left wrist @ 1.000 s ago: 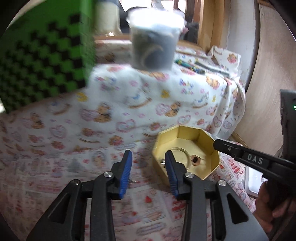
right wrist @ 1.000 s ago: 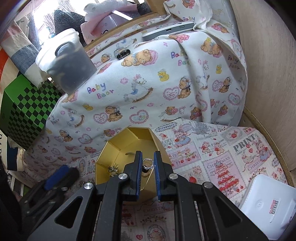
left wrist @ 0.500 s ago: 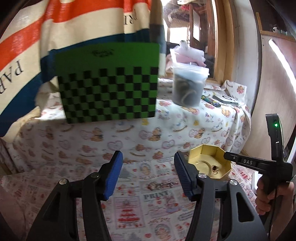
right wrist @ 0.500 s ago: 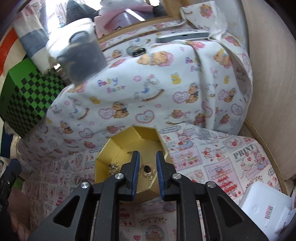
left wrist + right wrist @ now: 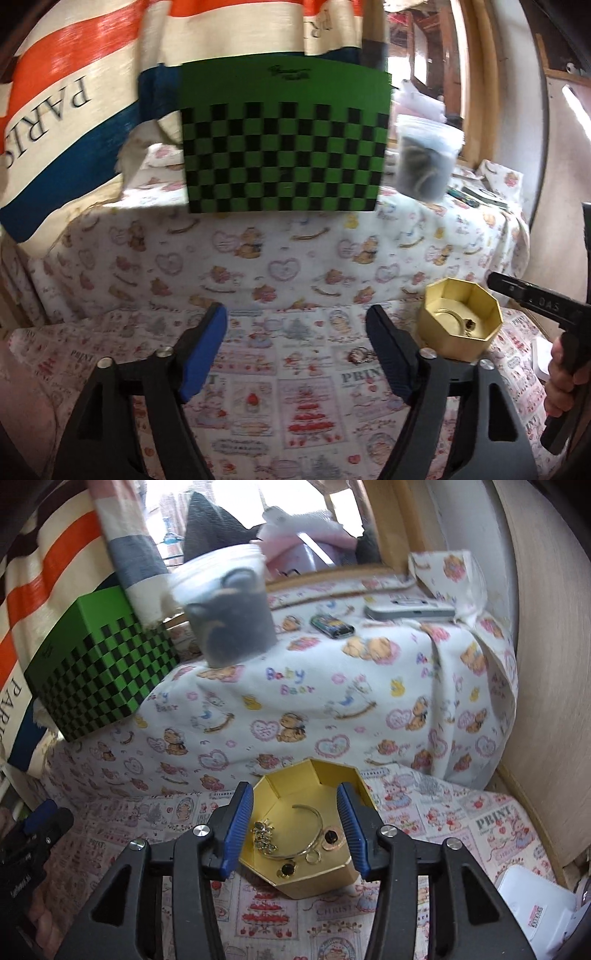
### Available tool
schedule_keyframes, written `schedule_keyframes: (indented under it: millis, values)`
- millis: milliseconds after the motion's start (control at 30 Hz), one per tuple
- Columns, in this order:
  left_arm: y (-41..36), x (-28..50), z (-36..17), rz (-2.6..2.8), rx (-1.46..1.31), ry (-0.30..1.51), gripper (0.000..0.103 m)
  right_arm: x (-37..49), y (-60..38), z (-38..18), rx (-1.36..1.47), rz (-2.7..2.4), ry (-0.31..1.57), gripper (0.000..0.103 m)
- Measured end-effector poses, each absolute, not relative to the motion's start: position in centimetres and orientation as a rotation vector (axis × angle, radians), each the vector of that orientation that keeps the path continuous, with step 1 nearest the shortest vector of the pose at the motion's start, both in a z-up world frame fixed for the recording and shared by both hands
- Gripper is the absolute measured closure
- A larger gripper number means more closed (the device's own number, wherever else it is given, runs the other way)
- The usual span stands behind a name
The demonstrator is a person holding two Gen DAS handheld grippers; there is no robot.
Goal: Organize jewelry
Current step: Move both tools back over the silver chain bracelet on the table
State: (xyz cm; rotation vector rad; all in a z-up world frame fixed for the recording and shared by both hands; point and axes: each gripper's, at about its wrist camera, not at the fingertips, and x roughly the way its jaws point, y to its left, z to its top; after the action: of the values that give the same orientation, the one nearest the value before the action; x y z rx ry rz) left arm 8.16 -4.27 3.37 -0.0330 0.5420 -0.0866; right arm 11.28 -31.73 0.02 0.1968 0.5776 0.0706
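A gold octagonal box (image 5: 317,775) sits on the printed cloth; it also shows in the left wrist view (image 5: 461,299). Inside lie a bangle (image 5: 314,830), a small cluster piece (image 5: 264,836), a ring (image 5: 314,856) and dark round pieces (image 5: 330,836). My right gripper (image 5: 295,830) is open and empty, its fingers either side of the box from above. My left gripper (image 5: 295,350) is open and empty, low over the cloth, left of the box. A small jewelry piece (image 5: 360,355) lies on the cloth by the left gripper's right finger (image 5: 388,354).
A green checkered box (image 5: 284,147) and a lidded plastic tub (image 5: 424,162) stand on the raised covered ledge behind. A phone (image 5: 410,611) and small dark item (image 5: 332,626) lie there too. A white object (image 5: 532,912) sits at right. A wooden wall (image 5: 546,664) curves on the right.
My right gripper opened wide and let the ring fall into the gold box. My left gripper pulled back and left from the box and opened wider.
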Motion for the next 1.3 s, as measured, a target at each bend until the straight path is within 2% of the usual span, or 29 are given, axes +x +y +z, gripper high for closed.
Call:
schedule_keyframes:
  millis: [67, 133, 367, 533, 700, 900, 1300]
  values:
    - [-3.7, 8.1, 3.3, -0.083, -0.057, 0.539, 0.020, 11.1, -31.3, 0.0, 0.189, 0.081, 0.568, 0.049]
    - [-3.3, 8.0, 3.4, -0.071, -0.067, 0.531, 0.018, 11.0, -31.0, 0.0, 0.181, 0.085, 0.555, 0.039]
    - [-3.2, 8.1, 3.2, -0.052, -0.043, 0.530, 0.017, 10.9, -29.8, -0.3, 0.142, 0.099, 0.557, 0.038]
    - [-2.8, 8.2, 3.1, -0.024, -0.047, 0.526, 0.010, 10.9, -29.5, -0.4, 0.129, 0.103, 0.556, 0.037]
    - [-2.5, 8.4, 2.8, -0.007, -0.053, 0.530, 0.007, 11.0, -29.4, -0.5, 0.126, 0.103, 0.560, 0.035]
    - [-2.5, 8.6, 2.4, 0.000, -0.047, 0.542, 0.006, 11.0, -29.2, -0.6, 0.118, 0.102, 0.557, 0.028]
    - [-2.2, 9.2, 1.7, 0.018, -0.046, 0.566, 0.006, 11.0, -29.3, -0.7, 0.126, 0.101, 0.563, 0.027]
